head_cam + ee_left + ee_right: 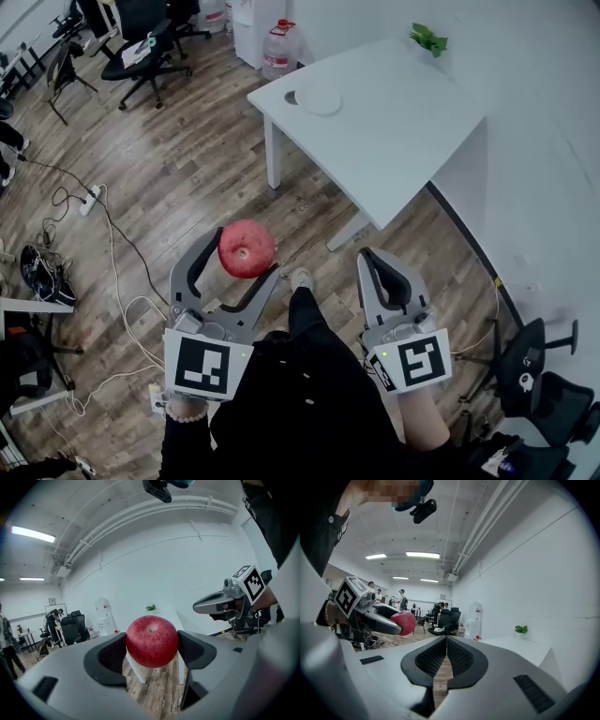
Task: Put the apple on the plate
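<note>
**Grey Grippers, Black Clothes**

The left gripper (239, 255) and the right gripper (368, 258) share one build: light grey shells with curved jaws, lined inside with black ribbed pads (433, 658). Each carries a white cube printed with black square markers, the left cube (200, 366) and the right cube (419, 361). The person wears a black top (309, 403), black trousers (305, 314), a bracelet (186, 415) of pale beads at the left wrist, and a pale shoe (301, 278).
</note>
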A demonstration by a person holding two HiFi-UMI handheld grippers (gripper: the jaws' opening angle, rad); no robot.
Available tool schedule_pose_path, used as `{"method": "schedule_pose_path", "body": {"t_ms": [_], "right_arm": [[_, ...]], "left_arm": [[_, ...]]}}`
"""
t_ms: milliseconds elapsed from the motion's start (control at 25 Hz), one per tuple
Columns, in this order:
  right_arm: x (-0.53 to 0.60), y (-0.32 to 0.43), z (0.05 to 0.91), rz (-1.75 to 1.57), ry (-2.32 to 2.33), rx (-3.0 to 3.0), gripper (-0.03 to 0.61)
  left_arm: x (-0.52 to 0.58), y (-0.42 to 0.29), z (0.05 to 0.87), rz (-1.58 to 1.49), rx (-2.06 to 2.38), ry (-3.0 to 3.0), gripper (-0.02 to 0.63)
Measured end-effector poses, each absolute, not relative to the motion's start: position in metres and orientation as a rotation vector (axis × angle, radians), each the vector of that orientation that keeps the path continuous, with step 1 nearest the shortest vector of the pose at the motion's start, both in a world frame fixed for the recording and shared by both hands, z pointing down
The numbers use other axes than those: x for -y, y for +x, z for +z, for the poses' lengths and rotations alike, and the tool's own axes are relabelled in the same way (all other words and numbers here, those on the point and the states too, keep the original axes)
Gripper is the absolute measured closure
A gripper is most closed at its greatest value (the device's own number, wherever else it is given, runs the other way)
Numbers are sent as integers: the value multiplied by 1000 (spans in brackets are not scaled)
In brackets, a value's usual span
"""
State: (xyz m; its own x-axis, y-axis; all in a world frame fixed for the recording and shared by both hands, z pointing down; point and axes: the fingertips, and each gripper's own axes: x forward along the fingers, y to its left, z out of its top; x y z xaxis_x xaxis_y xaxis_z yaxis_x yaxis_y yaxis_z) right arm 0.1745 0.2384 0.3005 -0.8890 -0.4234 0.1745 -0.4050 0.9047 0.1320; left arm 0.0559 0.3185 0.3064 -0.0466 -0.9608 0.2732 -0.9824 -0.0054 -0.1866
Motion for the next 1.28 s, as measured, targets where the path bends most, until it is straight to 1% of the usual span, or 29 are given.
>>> {"method": "schedule_pose_path", "body": {"t_ms": [720, 1280], "right_arm": [[-138, 116, 307, -118, 491, 2902, 535], [-50, 76, 295, -132, 378, 2950, 535]], "left_arm": [[-228, 11, 308, 504, 2228, 2017, 267], [-146, -15, 292, 512, 2302, 1943, 267]]}}
